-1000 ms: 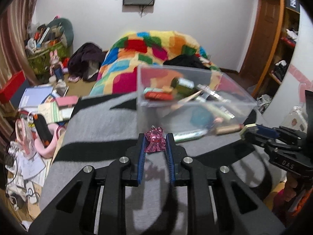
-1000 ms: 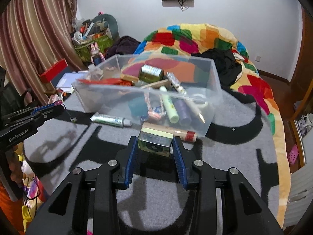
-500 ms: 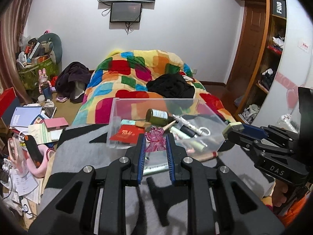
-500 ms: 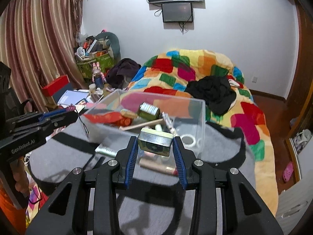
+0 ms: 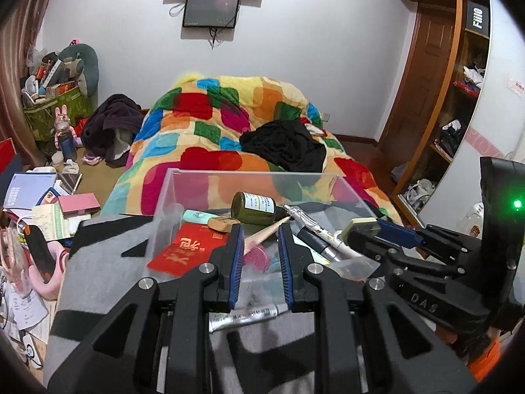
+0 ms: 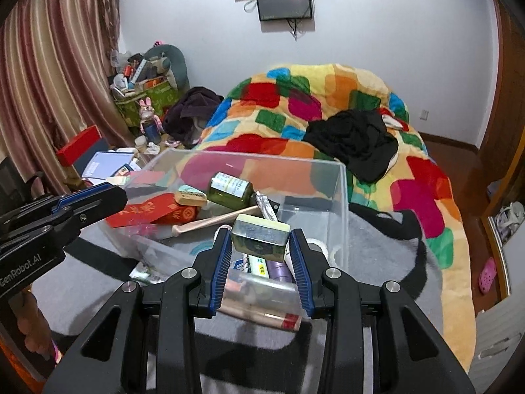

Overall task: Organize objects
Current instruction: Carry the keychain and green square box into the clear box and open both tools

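Observation:
A clear plastic bin (image 5: 183, 177) (image 6: 343, 197) stands on the grey and black blanket and holds a green bottle (image 5: 254, 208), a red envelope (image 5: 187, 249), a wooden stick, pens and tubes. My left gripper (image 5: 261, 256) is open over the bin's near wall; a pink trinket (image 5: 254, 257) lies in the bin below it. My right gripper (image 6: 259, 249) is shut on a small green tin box (image 6: 261, 236) and holds it above the bin's near side. The right gripper also shows in the left wrist view (image 5: 364, 229), the left gripper in the right wrist view (image 6: 95, 200).
A silver tube (image 5: 244, 315) lies on the blanket (image 6: 377, 256) just outside the bin's near wall, and a wooden-and-red tube (image 6: 262, 313) lies beside it. A colourful quilt (image 5: 229, 124) with black clothes covers the bed behind. Floor clutter at left.
Both grippers rose and moved forward over the bin. My left gripper opened and the pink trinket it held now lies in the bin. The right still holds the tin box.

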